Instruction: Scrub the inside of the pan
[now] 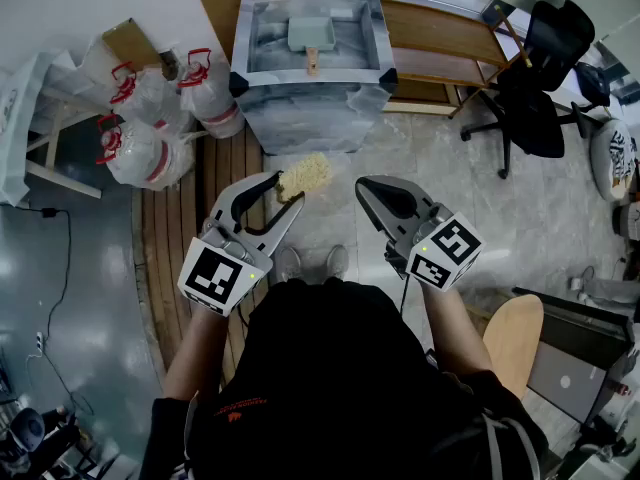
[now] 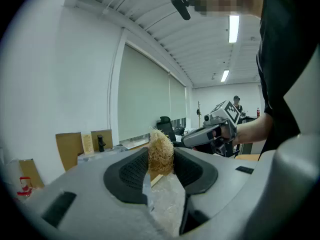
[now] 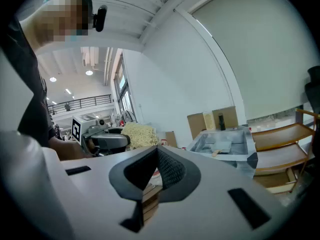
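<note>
**Head view:** The only print is a black-and-white square marker on each tool's cube, plus small orange lettering on the black shirt (image 1: 335,368), too small to read. The left tongs (image 1: 288,196) are clamped on a straw-coloured scrubber (image 1: 304,175). The right tongs (image 1: 363,190) are closed with nothing in them. The pan (image 1: 312,36) lies in a grey tub (image 1: 310,118) well ahead of both.

**Left gripper view:** The jaws pinch the scrubber (image 2: 161,156) between their pads.

**Right gripper view:** The jaws meet tip to tip. The pan (image 3: 220,146) sits in the tub, far off to the right.

No words or numbers can be read; the small orange print (image 1: 243,409) on the black shirt (image 1: 330,368) is illegible.
</note>
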Motion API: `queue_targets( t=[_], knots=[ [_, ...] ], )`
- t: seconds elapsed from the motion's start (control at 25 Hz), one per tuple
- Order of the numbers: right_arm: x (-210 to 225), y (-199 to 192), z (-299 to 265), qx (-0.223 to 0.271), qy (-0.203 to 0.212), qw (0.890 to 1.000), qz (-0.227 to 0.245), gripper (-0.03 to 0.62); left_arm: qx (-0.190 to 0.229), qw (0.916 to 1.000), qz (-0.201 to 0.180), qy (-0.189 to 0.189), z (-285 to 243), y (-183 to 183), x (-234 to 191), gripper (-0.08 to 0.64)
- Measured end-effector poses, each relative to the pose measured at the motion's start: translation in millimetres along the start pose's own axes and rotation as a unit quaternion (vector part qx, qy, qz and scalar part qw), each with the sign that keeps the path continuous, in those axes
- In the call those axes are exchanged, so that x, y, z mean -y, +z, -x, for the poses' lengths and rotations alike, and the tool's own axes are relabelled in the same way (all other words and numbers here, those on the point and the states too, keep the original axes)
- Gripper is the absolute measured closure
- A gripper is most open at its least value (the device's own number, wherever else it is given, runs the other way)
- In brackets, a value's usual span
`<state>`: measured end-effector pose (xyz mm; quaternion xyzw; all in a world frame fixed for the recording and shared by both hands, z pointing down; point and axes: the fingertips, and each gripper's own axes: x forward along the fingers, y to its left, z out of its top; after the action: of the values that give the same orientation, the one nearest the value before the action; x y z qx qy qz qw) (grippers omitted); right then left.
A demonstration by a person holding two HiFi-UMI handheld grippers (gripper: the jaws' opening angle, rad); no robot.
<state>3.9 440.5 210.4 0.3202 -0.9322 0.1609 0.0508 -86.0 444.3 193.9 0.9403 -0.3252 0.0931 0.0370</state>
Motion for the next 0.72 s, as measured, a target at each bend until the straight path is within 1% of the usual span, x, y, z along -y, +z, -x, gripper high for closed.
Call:
queue_targets(
  t=[0.12,0.32,0.56,0.72],
  knots=[
    [1.6,0.8,-0.4,0.000,-0.001,1.000,0.001,0.588,0.005,0.9999,-0.013,-0.004,-1.0,-1.0,-1.1,0.401],
    [3.2,5.3,-0.1,0.010,0.004,1.000,0.003,0.588,0.000,1.0000,-0.005,-0.001,-4.1,-1.3,-1.1,0.401],
    [9.3,7.6,4.4,0.015,0.012,1.000,-0.008,0.588,-0.001,1.0000,-0.009,0.003,-10.4,-3.9,3.0,0.401],
    [14.9,5.1,16.8,0.013,0.018,1.000,-0.003,0.588,0.005,0.9994,-0.035,0.004,-16.9,-3.2,12.2,0.401]
  ],
)
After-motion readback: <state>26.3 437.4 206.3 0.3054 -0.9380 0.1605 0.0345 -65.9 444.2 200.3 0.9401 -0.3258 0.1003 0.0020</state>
